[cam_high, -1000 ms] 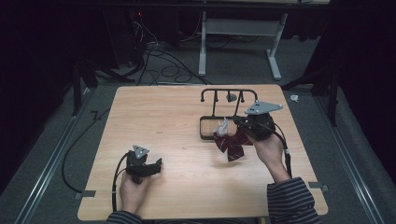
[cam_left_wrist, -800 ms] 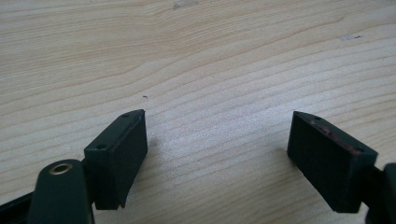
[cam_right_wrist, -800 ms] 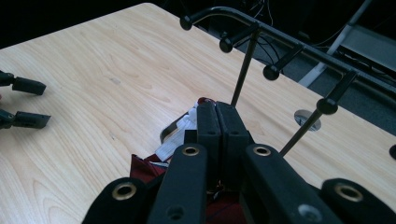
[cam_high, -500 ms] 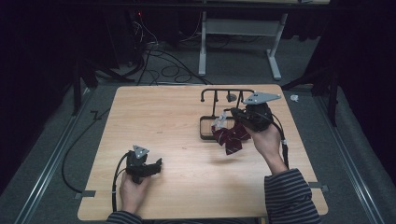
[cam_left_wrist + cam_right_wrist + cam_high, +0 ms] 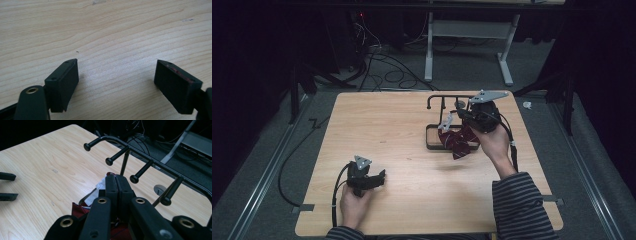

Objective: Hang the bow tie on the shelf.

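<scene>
Maroon bow tie (image 5: 460,141) pinched in right gripper (image 5: 116,185), jaws shut on its strap end, white tag (image 5: 100,185) showing. Held above rack base (image 5: 430,139), just below black hook rack (image 5: 140,150) pegs; likely lining up to hang. Fabric dangles crumpled. Left gripper (image 5: 116,82) parked low over wooden table (image 5: 105,30), jaws wide apart, empty.

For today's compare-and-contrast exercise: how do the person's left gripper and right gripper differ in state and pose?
The left gripper has its jaws spread wide and holds nothing; the right gripper is shut on a dark red cloth. The left sits low over bare table; the right is raised beside the black peg rack. Both are hand-held.
</scene>
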A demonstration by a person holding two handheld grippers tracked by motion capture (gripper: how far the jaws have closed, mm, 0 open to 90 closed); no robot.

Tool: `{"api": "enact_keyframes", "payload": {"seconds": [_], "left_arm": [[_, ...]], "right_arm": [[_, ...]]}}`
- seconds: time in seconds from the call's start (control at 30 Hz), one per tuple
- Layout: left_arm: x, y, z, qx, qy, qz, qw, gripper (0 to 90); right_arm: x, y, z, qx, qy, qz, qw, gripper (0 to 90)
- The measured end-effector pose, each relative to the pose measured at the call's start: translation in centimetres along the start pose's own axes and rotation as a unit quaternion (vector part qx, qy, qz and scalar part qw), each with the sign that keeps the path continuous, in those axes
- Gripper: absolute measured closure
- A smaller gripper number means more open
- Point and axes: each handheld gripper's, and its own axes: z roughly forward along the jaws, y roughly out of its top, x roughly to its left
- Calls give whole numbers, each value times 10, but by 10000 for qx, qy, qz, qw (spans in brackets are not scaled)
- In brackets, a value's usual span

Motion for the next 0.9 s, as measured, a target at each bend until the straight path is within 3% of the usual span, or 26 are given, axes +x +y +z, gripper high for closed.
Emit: {"api": "enact_keyframes", "payload": {"seconds": [0.9], "left_arm": [[0, 0, 0, 1, -16, 16, 10000, 201]], "right_arm": [[-21, 11, 15, 98, -116, 215, 9997, 900]]}}
